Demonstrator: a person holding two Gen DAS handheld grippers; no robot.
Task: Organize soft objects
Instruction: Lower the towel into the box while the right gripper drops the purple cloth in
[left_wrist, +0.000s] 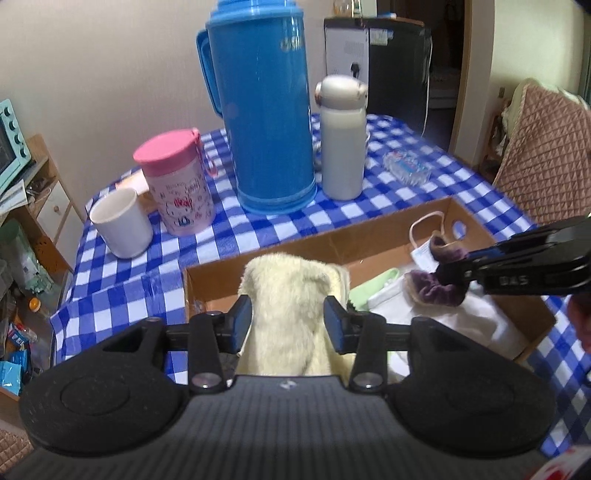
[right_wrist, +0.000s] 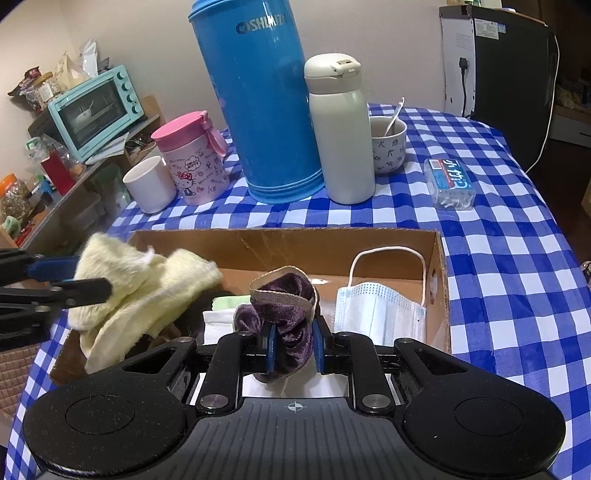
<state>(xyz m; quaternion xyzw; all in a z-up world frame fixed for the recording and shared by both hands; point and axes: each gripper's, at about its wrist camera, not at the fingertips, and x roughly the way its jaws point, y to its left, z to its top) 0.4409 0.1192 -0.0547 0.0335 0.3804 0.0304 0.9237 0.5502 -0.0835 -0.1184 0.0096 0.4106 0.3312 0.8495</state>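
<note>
We hold the purple velvet scrunchie (right_wrist: 284, 314) pinched between the pads of the right tongs (right_wrist: 293, 345), low over the middle of the cardboard box (right_wrist: 332, 243), presumably so that it can be set among the soft items; the left tongs (left_wrist: 288, 321) stand part open around the cream fleece cloth (left_wrist: 291, 295), pads apparently clear of it, and the cloth drapes over the box's left end, half in and half across the rim; we judge this a release. A face mask (right_wrist: 380, 310) lies at the right end, so free floor remains between mask and cloth; beyond the far wall, on the checked bench (right_wrist: 498, 258), the blue thermos (right_wrist: 266, 110) and white bottle (right_wrist: 340, 144) stand close, limiting forward sweep; the right side stays open.
</note>
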